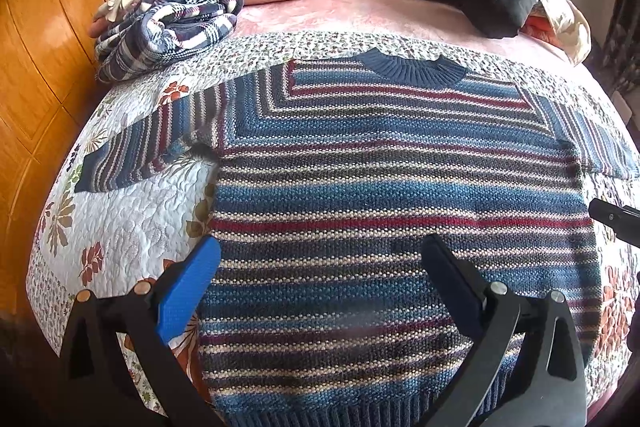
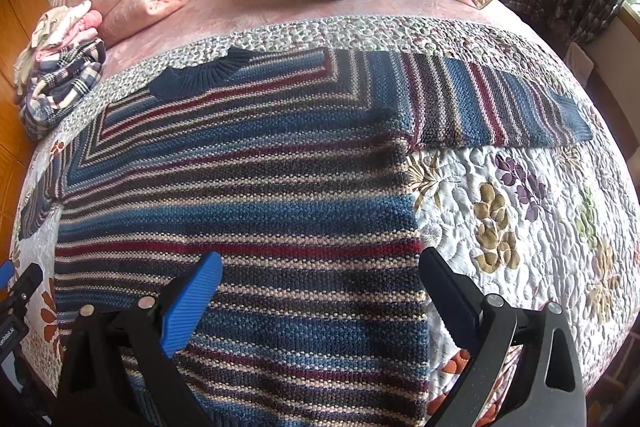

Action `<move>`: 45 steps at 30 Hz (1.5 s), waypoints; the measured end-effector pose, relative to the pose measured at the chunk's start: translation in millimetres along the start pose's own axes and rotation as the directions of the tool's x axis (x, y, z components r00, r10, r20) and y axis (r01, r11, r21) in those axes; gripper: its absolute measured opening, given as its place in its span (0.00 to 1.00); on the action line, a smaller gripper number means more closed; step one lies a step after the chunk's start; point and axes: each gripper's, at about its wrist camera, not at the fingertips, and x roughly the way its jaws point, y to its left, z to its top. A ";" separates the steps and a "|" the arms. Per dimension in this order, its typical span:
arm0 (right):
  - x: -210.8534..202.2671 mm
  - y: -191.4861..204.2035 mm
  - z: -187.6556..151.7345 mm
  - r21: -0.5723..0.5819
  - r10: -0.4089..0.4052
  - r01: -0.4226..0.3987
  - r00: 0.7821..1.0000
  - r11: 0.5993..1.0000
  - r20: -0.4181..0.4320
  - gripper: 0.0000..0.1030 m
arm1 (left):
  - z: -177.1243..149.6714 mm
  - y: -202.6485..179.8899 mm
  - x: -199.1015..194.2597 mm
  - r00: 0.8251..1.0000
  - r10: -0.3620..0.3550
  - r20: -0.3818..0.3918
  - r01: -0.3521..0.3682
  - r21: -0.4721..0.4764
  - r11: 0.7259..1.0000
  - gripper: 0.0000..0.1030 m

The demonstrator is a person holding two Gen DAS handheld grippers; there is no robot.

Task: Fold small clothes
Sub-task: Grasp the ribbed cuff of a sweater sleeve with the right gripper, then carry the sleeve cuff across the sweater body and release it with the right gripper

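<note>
The blue, red and cream striped knit sweater (image 1: pixel 400 187) lay flat on the floral quilted bedspread (image 1: pixel 132 223), sleeves spread. Left tongs (image 1: pixel 320 283) and right tongs (image 2: pixel 320 287) hung wide apart over the sweater's lower body, holding nothing; pinching the quilt beneath the sweater could drag both

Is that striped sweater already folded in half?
No, the striped sweater lies spread flat on the quilt with its sleeve stretched straight out to the side.
</note>
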 end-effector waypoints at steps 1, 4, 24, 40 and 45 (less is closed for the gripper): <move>1.7 -10.5 4.5 0.012 0.017 -0.017 1.000 1.000 0.003 0.96 | 2.9 -3.1 2.0 1.000 -0.015 0.002 0.015 0.002 1.000 0.97; 9.4 -63.4 26.9 0.085 -0.007 0.005 1.000 0.996 0.015 0.96 | 18.4 -14.0 10.3 0.999 -0.043 0.007 0.043 -0.008 0.999 0.97; 123.8 -416.4 132.1 0.466 -0.059 0.141 0.981 0.873 -0.186 0.90 | 90.3 -137.2 76.1 0.993 -0.118 0.028 0.117 0.042 0.992 0.97; 87.4 -377.9 157.3 0.406 -0.054 0.044 0.998 0.913 0.013 0.14 | 78.8 -107.4 77.4 0.996 -0.085 0.007 0.085 0.029 0.996 0.97; 69.8 -304.7 161.9 0.279 -0.008 -0.008 0.998 0.960 0.055 0.14 | 76.3 -88.1 82.7 0.996 -0.089 -0.016 0.089 -0.021 0.996 0.97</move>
